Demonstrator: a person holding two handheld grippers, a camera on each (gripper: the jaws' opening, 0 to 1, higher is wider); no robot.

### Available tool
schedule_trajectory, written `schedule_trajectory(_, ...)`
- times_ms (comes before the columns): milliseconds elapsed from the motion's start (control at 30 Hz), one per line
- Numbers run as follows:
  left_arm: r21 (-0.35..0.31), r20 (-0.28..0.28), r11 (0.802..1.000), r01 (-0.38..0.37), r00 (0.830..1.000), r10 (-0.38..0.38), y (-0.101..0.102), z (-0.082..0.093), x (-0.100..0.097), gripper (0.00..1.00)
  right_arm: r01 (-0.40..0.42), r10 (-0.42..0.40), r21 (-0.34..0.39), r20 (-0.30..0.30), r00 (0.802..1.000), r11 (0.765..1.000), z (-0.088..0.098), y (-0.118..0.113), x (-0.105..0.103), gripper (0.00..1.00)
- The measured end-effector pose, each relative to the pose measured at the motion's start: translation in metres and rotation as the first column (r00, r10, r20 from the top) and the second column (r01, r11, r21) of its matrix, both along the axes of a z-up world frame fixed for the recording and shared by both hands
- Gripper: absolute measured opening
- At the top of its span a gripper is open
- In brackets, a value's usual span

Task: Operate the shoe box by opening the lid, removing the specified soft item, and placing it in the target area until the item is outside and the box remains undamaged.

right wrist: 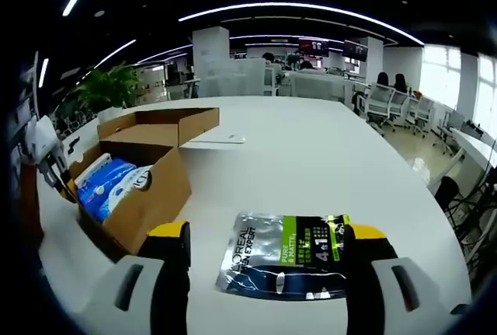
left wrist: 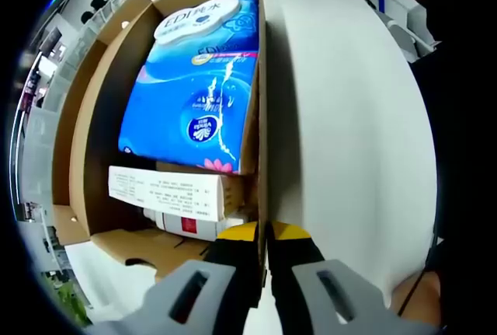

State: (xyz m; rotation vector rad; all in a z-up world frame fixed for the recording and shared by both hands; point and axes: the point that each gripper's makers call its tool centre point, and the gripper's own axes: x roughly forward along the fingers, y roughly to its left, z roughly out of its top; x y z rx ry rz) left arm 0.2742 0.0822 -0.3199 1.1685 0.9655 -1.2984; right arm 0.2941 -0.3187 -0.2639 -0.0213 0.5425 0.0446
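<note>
We see a brown matt cardboard shoe box, a glossy blue plastic-wrapped tissue pack, a shiny silver foil pouch, and a smooth white table.

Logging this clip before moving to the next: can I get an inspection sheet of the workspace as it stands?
Surface: white table, mostly bare.
Job's things: brown cardboard shoe box, lid open; blue plastic tissue pack and white paper-labelled carton inside; silver foil L'Oreal pouch lying flat on the table, outside the box.
Clutter: nothing seen.
Grippers: left tongs closed on the box wall; right tongs open, straddling the pouch.
Cables: nothing seen.
Surroundings: open office, chairs, potted green plant.
</note>
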Motion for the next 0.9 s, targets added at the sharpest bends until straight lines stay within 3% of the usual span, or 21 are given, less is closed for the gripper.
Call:
schedule_trajectory(167,-0.001,0.000,1.000,0.001,1.000,-0.001,0.000,0.000,0.000,0.03,-0.002,0.002,0.001,0.005,1.000,1.000,0.004,0.002,0.000,0.83)
schedule_trajectory(200,-0.003,-0.001,1.000,0.004,1.000,-0.004,0.000,0.000,0.000,0.03,-0.014,0.014,-0.015,0.027,1.000,1.000,0.025,0.012,0.000,0.83)
schedule_trajectory(333,-0.005,0.001,1.000,0.010,1.000,-0.010,-0.001,0.000,-0.001,0.03,-0.023,0.024,-0.031,0.038,0.999,0.999,0.045,0.025,-0.001,0.83)
schedule_trajectory(900,-0.039,-0.009,0.999,0.023,1.000,-0.024,0.000,0.001,-0.008,0.03,-0.125,0.127,-0.052,0.044,0.991,0.991,0.101,0.091,0.013,0.83)
